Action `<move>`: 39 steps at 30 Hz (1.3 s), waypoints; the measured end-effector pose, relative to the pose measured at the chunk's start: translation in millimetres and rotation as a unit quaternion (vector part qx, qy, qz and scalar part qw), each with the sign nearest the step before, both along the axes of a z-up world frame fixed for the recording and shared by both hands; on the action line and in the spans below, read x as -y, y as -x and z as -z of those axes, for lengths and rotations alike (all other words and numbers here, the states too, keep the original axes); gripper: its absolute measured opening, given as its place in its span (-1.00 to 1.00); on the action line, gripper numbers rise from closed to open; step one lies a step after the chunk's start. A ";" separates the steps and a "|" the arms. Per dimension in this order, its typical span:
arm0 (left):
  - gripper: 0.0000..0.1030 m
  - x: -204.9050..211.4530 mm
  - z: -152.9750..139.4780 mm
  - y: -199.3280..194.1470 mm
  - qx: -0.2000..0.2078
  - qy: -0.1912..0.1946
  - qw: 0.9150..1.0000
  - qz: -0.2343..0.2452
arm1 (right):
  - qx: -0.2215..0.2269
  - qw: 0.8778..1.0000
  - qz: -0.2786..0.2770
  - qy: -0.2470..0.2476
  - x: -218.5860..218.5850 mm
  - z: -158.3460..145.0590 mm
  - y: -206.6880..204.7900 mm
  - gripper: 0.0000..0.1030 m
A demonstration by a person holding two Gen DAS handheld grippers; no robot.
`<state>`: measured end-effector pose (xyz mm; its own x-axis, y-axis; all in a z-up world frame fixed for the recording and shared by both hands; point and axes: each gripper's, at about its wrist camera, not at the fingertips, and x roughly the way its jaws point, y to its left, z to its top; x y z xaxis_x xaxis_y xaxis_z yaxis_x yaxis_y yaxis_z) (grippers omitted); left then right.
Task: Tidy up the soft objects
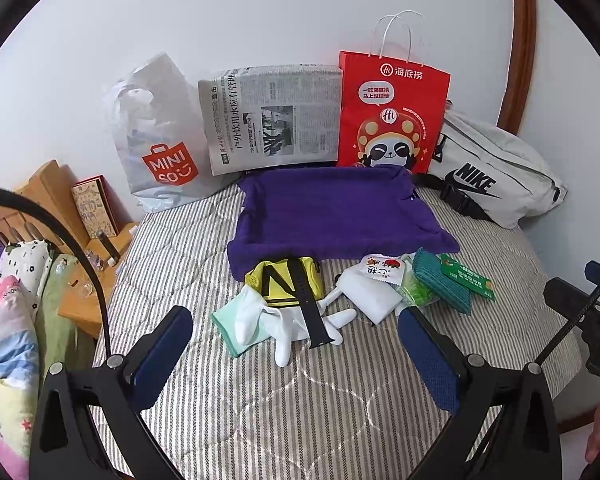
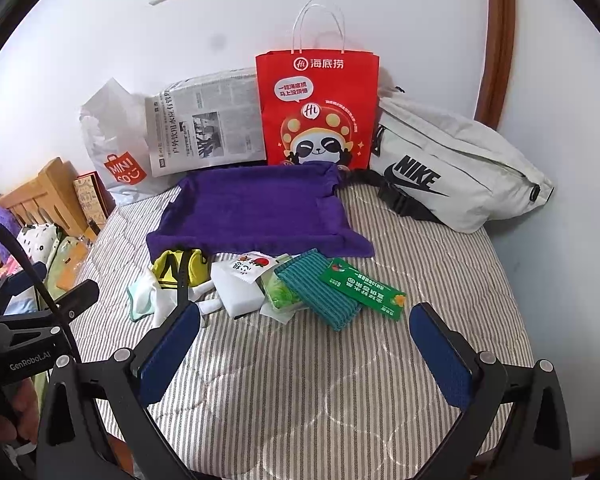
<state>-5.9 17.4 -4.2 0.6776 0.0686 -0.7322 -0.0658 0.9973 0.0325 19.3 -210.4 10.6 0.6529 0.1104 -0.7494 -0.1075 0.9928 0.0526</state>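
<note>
The bed (image 2: 300, 380) wears a grey-striped quilted cover. At its wall side lie a purple towel (image 2: 256, 212), a red paper bag (image 2: 320, 112), a folded newspaper (image 2: 204, 124), a white plastic bag (image 2: 112, 140) and a grey waist bag (image 2: 452, 168). Nearer, touching one another, sit a yellow pouch (image 2: 168, 268), white socks (image 2: 156, 300), a teal cloth (image 2: 320, 292) and a green packet (image 2: 364, 288).

MINISO on plastic bag (image 1: 162, 148) — NIKE on waist bag (image 1: 496, 172)

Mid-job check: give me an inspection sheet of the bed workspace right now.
Surface: striped quilt.
Job's things: purple tray holds nothing; white gloves, yellow pouch, teal cloth lie before it.
Clutter: green card, black strap.
Grippers: left gripper and right gripper open, holding nothing.
Cables: black cable.
Surroundings: red bag, Nike bag, newspaper, Miniso bag.
</note>
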 end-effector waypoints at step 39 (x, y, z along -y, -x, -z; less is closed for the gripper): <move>1.00 9.0 -2.4 2.5 -0.004 -0.006 1.000 0.001 | 0.006 1.000 0.001 0.000 0.3 -6.6 5.9 1.00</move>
